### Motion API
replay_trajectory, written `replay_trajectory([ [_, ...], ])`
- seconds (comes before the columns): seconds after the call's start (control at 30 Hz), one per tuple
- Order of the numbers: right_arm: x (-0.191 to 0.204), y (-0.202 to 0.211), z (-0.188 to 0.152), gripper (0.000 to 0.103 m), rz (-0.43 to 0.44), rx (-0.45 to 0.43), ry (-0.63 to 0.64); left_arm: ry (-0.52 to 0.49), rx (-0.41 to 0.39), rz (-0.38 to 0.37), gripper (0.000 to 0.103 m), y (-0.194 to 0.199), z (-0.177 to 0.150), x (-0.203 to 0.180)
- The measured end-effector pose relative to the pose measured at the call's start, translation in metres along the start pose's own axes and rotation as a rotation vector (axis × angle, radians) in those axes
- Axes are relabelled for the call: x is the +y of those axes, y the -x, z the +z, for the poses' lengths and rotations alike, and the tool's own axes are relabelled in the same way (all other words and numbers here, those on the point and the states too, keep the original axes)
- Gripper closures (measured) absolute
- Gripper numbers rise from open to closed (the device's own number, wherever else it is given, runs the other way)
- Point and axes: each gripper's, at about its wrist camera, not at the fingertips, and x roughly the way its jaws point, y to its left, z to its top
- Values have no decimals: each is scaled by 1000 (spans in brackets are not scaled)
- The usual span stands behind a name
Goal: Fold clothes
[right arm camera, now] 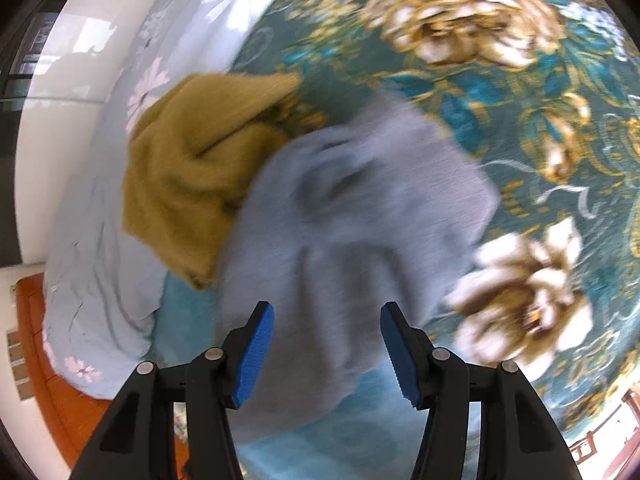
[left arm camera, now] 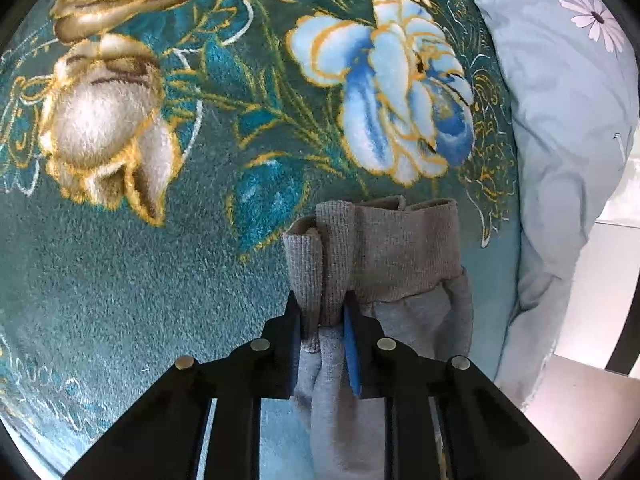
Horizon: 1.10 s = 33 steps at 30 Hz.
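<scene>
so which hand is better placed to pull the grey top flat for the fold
Left. The left gripper is clamped on the ribbed cuff of the grey top, so it can draw it out. The right gripper is open above the top, holding nothing.

The left gripper [left arm camera: 322, 312] points steeply down, its black jaws drawn close together with the blue pads [left arm camera: 351, 354] pressing on a bunched fold of the grey garment [left arm camera: 384, 248], just below the garment's ribbed cuff. The right gripper [right arm camera: 327, 344] also tilts steeply down and hangs above the grey garment, its jaws standing well apart, the blue pads facing each other with nothing pinched between them. Its view is blurred. No hand or sleeve of the person shows in either view.
</scene>
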Motion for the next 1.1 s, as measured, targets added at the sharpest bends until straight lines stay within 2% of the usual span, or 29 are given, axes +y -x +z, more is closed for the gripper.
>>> replay_trajectory([
  [0.17, -57, -9, 12, 44, -1, -19, -127, 38, 16, 15, 84, -1, 3, 0],
  [0.37, -109, -26, 26, 44, 98, -92, -263, 36, 4, 68, 84, -2, 2, -7],
  [0.5, -113, -37, 36, 44, 139, -118, -255, 47, -13, 99, 84, -4, 0, -11],
  [0.73, -94, -52, 46, 44, 160, -132, -229, 27, -31, 155, 84, -4, -4, -18],
  [0.77, -92, -54, 45, 47, 155, -130, -233, 25, -33, 160, 84, -3, -5, -19],
  [0.9, -90, -46, 46, 81, 130, -124, -280, 13, -57, 167, 88, 9, -12, -27],
  [1.0, -76, -24, 48, 84, 145, -143, -241, -26, -85, 127, 89, 33, -20, -41],
  [1.1, -62, 20, 47, 85, 209, -168, -171, -76, -100, 11, 89, 74, -30, -57],
])
